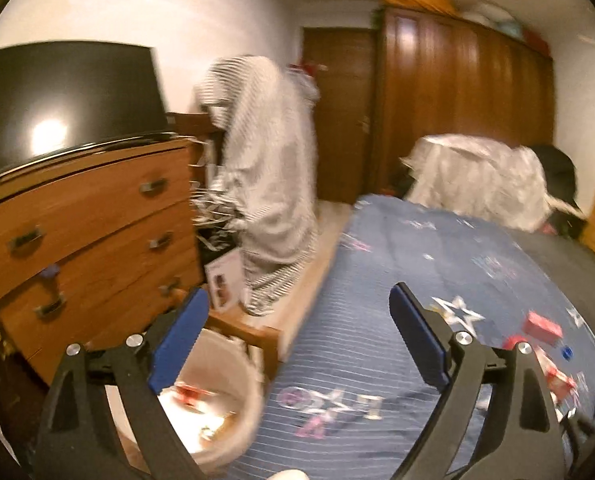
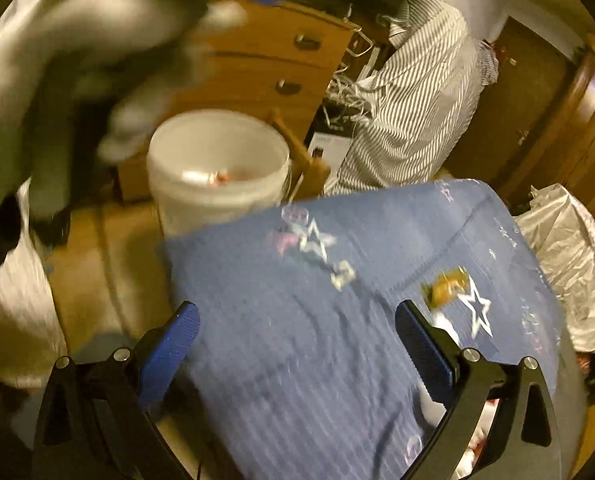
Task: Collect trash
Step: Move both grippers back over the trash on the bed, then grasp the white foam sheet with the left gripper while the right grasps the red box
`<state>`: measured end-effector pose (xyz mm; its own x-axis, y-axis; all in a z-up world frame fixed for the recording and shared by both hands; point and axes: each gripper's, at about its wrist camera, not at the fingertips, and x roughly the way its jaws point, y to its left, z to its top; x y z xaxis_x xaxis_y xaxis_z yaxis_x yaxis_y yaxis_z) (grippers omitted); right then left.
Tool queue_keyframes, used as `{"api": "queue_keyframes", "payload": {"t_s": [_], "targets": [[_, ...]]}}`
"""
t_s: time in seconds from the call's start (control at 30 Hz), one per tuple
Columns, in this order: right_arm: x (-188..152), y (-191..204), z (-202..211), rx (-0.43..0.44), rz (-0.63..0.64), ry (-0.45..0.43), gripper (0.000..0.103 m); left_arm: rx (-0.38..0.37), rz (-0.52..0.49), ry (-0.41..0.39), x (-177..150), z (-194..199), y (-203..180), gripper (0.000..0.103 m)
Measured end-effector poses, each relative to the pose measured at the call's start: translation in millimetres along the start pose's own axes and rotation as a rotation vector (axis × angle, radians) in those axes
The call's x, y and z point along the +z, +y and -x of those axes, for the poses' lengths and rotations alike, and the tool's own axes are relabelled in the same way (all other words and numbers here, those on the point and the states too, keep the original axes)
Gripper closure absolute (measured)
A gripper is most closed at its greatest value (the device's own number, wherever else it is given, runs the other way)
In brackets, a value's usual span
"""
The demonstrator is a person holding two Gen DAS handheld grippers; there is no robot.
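A white bucket (image 1: 233, 412) stands on the floor beside the bed with red and white trash inside; it also shows in the right wrist view (image 2: 217, 168). My left gripper (image 1: 297, 312) is open and empty above the bed's edge, with the bucket under its left finger. Red wrappers (image 1: 541, 326) lie on the blue star blanket (image 1: 417, 260) to its right. My right gripper (image 2: 297, 320) is open and empty over the blanket (image 2: 297, 320). A brown-gold wrapper (image 2: 445, 286) and a small clear piece (image 2: 343, 274) lie on the blanket ahead of it.
A wooden dresser (image 1: 89, 220) with a black screen (image 1: 69, 100) on top stands left. A striped cloth (image 1: 269, 184) drapes over something beyond the bucket. A dark wardrobe (image 1: 457, 92) is behind. Crumpled white plastic (image 2: 569, 264) lies at the bed's far end.
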<state>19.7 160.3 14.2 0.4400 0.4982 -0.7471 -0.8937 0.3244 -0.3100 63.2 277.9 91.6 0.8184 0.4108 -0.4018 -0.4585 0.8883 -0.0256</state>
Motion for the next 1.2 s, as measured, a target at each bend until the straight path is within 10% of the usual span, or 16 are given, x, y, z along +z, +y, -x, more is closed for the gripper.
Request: {"api": "queue_keyframes", "payload": {"t_s": [0.4, 1.2], "targets": [[-66.0, -11.6, 43.1, -0.034, -0.011, 0.039, 0.005, -0.167, -0.166, 0.112, -50.4, 4.1, -143.5, 0.014], [-162.6, -68.0, 52.5, -0.061, -0.225, 0.062, 0.005, -0.232, -0.121, 0.353, -115.6, -53.1, -213.5, 0.006]]}}
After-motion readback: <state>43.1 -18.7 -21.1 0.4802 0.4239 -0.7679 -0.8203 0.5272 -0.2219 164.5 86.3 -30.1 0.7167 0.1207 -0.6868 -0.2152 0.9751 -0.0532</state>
